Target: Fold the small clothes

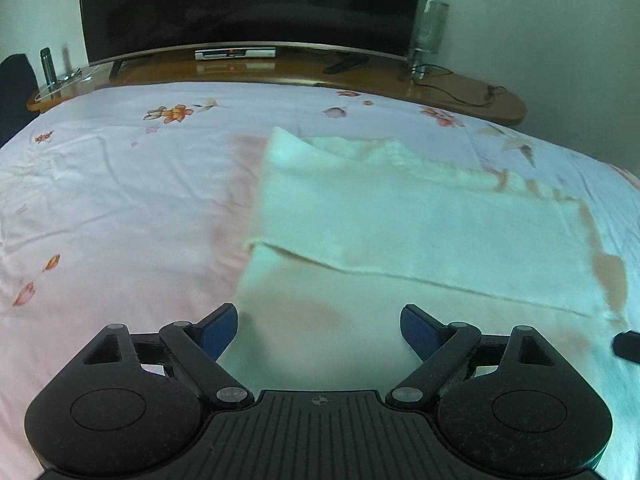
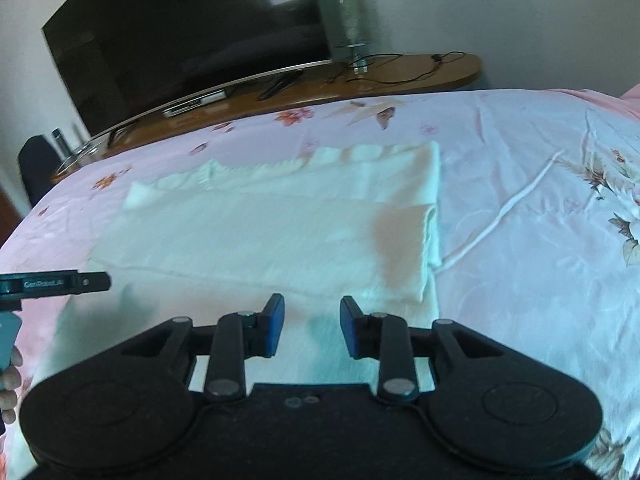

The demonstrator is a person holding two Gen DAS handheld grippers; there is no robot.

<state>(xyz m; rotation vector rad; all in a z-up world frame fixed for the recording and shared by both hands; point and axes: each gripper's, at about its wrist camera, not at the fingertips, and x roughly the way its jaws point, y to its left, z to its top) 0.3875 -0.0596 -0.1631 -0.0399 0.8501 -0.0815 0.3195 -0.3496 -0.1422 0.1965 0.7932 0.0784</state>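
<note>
A white knitted garment (image 1: 400,220) (image 2: 260,232) lies flat on the bed, with one layer folded over the other and a ribbed edge at its far side. My left gripper (image 1: 319,314) hovers over the garment's near left part, its jaws wide open with nothing between the blue pads. It also shows at the left edge of the right wrist view (image 2: 56,282). My right gripper (image 2: 312,302) is over the garment's near edge. Its jaws stand a little apart, with only the cloth beneath them. Its tip shows at the right edge of the left wrist view (image 1: 628,344).
A pink floral bedsheet (image 1: 120,200) (image 2: 520,200) covers the bed. Behind it a wooden shelf (image 1: 280,72) carries a large dark television (image 1: 248,0), a glass vase (image 1: 428,28), a set-top box (image 1: 236,54) and cables. A hand (image 2: 8,380) shows at the left.
</note>
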